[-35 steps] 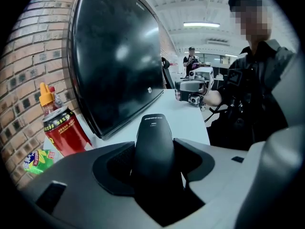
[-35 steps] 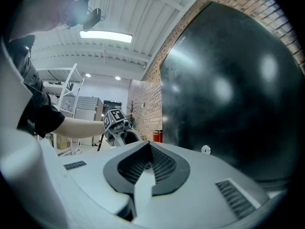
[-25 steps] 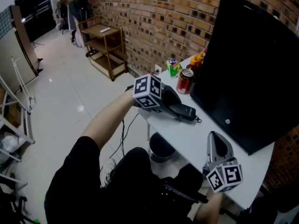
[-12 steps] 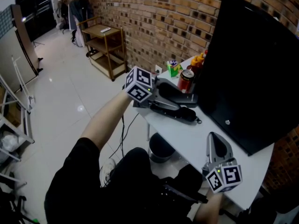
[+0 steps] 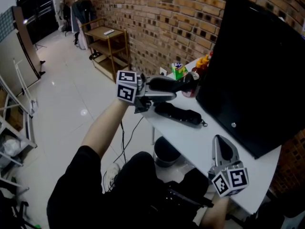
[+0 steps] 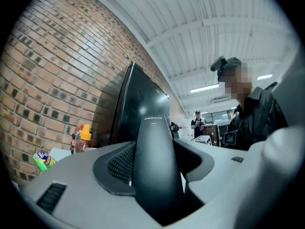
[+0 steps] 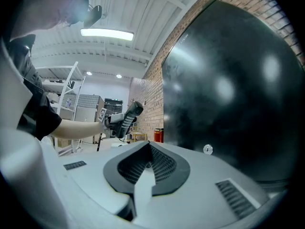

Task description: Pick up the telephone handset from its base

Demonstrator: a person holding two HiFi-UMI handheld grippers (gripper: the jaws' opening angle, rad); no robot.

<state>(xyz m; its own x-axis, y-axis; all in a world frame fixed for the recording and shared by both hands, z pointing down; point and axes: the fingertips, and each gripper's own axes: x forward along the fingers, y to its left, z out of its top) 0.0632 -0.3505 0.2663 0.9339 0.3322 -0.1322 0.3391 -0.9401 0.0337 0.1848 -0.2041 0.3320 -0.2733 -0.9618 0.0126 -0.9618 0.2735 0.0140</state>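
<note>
The black telephone handset [image 5: 164, 84] hangs in the air above its black base [image 5: 180, 113], which lies on the white table [image 5: 205, 144]. My left gripper [image 5: 162, 90] is shut on the handset and points roughly level toward the brick wall. In the left gripper view the handset [image 6: 153, 166] stands between both jaws and fills the centre. My right gripper [image 5: 218, 141] rests over the table's near edge with its jaws together and nothing in them. The right gripper view shows the raised handset [image 7: 127, 117] far off at the left.
A large black monitor [image 5: 257, 70] fills the right of the table. A red can [image 5: 192, 86], a green box [image 5: 178, 70] and sauce bottles [image 5: 205, 61] stand at the far end. A wooden shelf cart [image 5: 107, 49] stands by the wall, and a bin [image 5: 164, 152] sits under the table.
My left gripper has lifted the handset off its base, moved it up and to the left, and swung it from tilted down to about level. The right gripper has stayed put.
</note>
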